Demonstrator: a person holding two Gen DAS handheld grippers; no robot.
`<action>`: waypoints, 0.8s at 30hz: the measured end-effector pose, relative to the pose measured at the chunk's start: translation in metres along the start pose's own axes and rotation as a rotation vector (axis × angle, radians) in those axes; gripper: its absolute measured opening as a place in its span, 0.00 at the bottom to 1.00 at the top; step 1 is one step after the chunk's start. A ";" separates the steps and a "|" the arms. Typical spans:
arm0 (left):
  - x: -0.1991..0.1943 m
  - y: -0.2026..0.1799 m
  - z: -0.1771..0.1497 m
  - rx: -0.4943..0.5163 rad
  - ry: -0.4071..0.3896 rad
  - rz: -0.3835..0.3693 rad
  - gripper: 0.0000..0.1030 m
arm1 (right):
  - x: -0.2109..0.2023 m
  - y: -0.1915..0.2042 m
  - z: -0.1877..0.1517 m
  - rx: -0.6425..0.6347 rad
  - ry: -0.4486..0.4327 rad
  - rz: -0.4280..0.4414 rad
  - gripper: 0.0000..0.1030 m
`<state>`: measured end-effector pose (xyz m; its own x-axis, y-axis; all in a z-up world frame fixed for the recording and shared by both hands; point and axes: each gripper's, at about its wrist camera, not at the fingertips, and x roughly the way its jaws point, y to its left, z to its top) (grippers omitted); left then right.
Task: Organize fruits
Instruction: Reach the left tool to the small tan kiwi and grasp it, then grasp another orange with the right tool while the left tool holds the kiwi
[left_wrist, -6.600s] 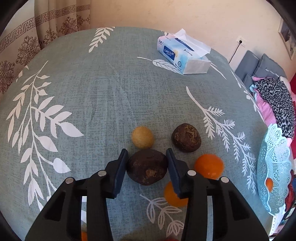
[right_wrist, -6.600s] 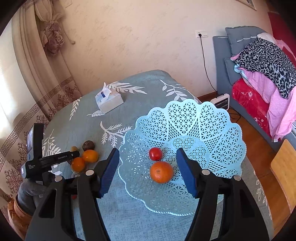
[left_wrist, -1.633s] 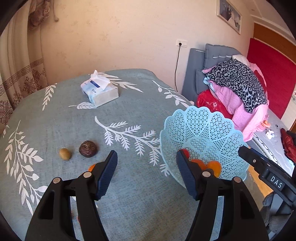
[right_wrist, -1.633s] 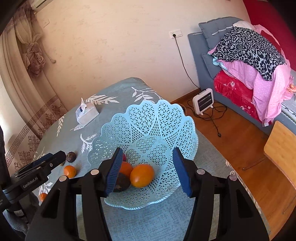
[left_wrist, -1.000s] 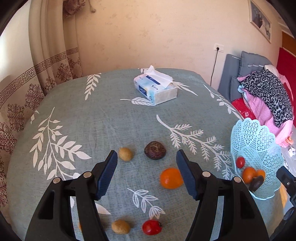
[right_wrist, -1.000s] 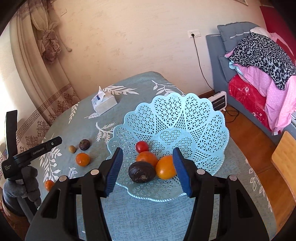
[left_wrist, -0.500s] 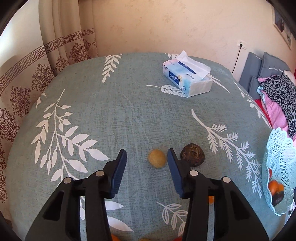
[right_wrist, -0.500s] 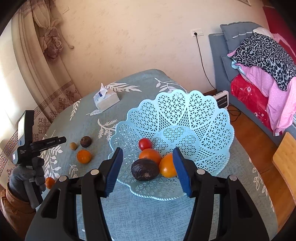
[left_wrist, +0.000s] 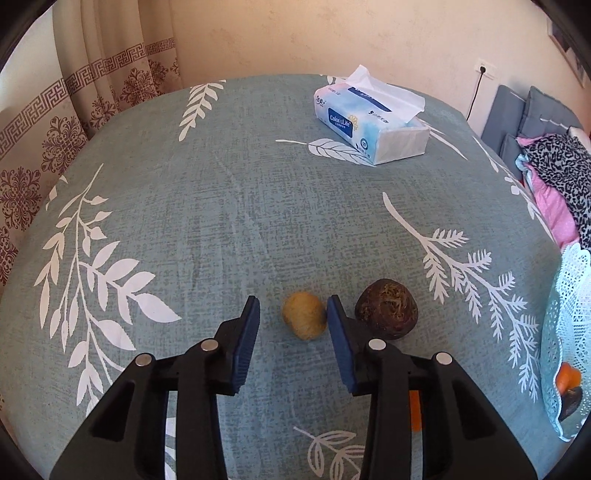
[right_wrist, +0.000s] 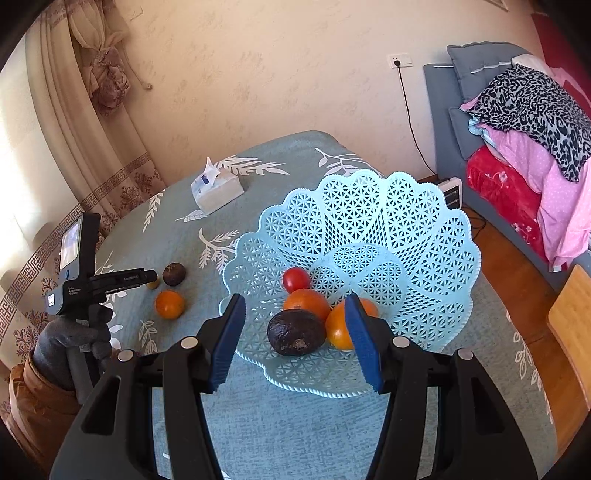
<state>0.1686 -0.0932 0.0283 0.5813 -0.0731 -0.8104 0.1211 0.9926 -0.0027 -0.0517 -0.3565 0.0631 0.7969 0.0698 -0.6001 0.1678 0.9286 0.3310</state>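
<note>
In the left wrist view my left gripper (left_wrist: 291, 314) is open, its fingertips on either side of a small yellow-brown fruit (left_wrist: 304, 320) lying on the tablecloth, close to the right pad. A dark brown round fruit (left_wrist: 386, 308) lies just to the right. In the right wrist view my right gripper (right_wrist: 295, 314) is open and empty, hovering before the light blue lattice basket (right_wrist: 424, 236). The basket holds a dark avocado (right_wrist: 296, 331), two oranges (right_wrist: 306, 301) and a red tomato (right_wrist: 296, 278). An orange (right_wrist: 169, 304) lies on the cloth left of the basket.
A tissue pack (left_wrist: 371, 122) stands at the far side of the table. The basket's edge (left_wrist: 569, 332) shows at the right in the left wrist view. Curtains hang on the left; a sofa with piled clothes (right_wrist: 532, 122) stands on the right.
My left gripper moved down and forward toward the small yellow-brown fruit, which now sits between its fingers. The right gripper and the basket barely moved.
</note>
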 end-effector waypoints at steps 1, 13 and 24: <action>0.002 0.000 -0.001 -0.003 0.006 -0.010 0.37 | 0.000 0.000 0.000 0.000 0.001 0.000 0.56; 0.007 0.006 -0.005 -0.028 0.005 -0.060 0.24 | 0.006 0.007 -0.003 -0.021 0.019 0.004 0.56; -0.039 0.016 -0.016 -0.048 -0.108 -0.080 0.24 | 0.018 0.043 -0.005 -0.097 0.034 0.024 0.56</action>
<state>0.1351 -0.0734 0.0506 0.6551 -0.1595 -0.7386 0.1337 0.9865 -0.0945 -0.0330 -0.3139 0.0631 0.7798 0.1036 -0.6175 0.0905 0.9572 0.2748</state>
